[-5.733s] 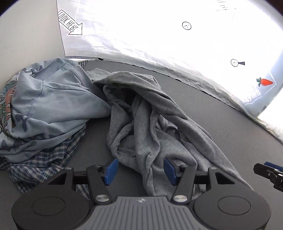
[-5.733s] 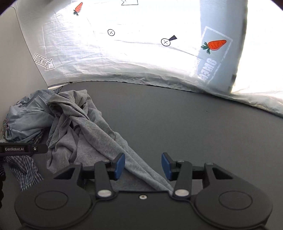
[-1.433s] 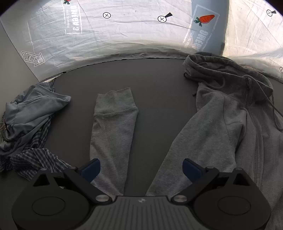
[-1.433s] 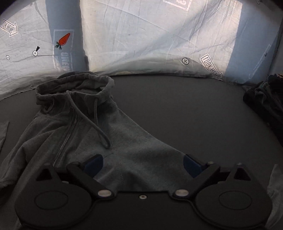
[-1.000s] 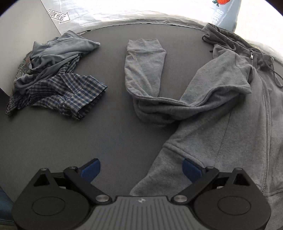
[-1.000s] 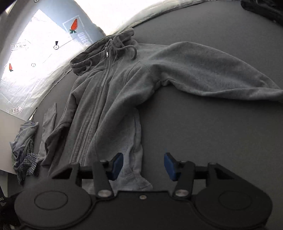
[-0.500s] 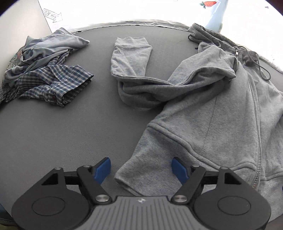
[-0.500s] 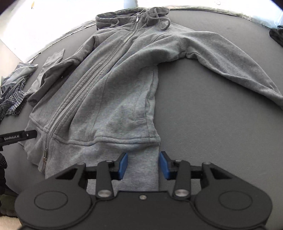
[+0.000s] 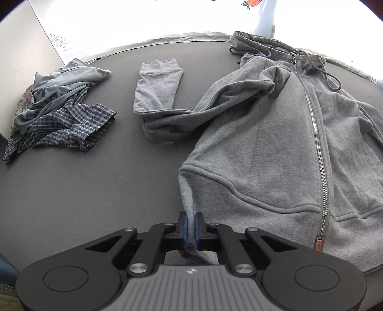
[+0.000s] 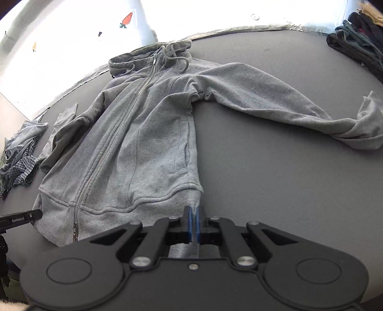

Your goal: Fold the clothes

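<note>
Both claws clenched on the hem of the grey zip hoodie (image 10: 143,134), one per bottom corner. Jaws have just been closing, fabric between the pads in both views.

Left gripper (image 9: 190,227): blue pads pinch the hoodie's hem corner on the wearer's right side; a ridge of cloth rises from the pads up and away. Body of the hoodie spreads ahead and to the right of this claw, zipper (image 9: 318,153) closed, running away from the claw toward the hood (image 9: 261,45) at the far end. Near sleeve (image 9: 172,114) lies ahead, bunched and doubled back, cuff pointing away. Ahead-left, well apart: a pile with a plaid shirt (image 9: 69,129) under a pale blue garment (image 9: 64,81).

Right gripper (image 10: 194,222): pads pinch the opposite hem corner. Hoodie lies flat ahead and to the left on the dark grey table (image 10: 275,179), front up, drawstrings (image 10: 178,62) loose near the collar. Other sleeve (image 10: 275,100) stretches out ahead-right, cuff end crumpled. Far right, at the table's edge: a stack of dark clothes (image 10: 356,45). Tip of the left gripper's body shows at the left edge of this view, just beside the hem.

Backdrop behind the table: white sheet with carrot prints (image 10: 126,19), overexposed.
</note>
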Tool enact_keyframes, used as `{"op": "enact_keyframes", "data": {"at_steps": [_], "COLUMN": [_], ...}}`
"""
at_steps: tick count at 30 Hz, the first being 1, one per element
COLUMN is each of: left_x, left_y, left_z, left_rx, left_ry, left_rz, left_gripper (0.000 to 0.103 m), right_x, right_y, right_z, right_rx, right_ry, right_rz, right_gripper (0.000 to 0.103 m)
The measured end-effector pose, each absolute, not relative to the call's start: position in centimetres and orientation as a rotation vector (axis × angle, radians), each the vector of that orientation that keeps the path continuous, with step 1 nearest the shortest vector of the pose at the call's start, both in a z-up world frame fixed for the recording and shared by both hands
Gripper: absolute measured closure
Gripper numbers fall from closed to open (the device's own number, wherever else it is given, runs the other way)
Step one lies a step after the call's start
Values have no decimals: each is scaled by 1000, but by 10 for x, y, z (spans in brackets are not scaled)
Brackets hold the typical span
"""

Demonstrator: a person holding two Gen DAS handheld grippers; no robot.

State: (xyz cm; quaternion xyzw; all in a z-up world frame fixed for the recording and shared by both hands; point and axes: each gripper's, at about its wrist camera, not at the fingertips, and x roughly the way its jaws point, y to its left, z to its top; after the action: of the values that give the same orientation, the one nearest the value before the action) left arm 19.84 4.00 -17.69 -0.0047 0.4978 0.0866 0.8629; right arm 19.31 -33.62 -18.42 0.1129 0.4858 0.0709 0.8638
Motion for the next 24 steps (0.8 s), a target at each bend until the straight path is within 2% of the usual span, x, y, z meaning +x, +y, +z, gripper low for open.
{"op": "enact_keyframes", "data": {"at_steps": [5,10,13,18,20,22,24], "left_x": [174,165,166,162,163,166,170], "left_y": [19,1,-1,-3,-9,-19,-31], "left_z": [-160,-183,-187,-177,-171,-165,-161], "left_rx": [-25,-11,-28,-109,-111,-48,35], "left_ry": [1073,1171,1187,1140,1106,1076,1052], "left_rz": [157,196,228,267,303,355,407], "left_gripper": [96,95,91,63,47,40,38], "right_x": [169,172,178,178,180,183,186], "right_y": [-358,-374,-379,-398,-407,-418,-429], "right_z": [-171,-193,-196,-187,-186,-185,-184], "right_rx": [193,229,195,185,185,196,208], "right_ry": [1026,1147,1172,1113,1095,1076,1055], "right_rz": [156,169,162,144,124,99,70], "right_gripper": [100,100,98,90,89,89,88]}}
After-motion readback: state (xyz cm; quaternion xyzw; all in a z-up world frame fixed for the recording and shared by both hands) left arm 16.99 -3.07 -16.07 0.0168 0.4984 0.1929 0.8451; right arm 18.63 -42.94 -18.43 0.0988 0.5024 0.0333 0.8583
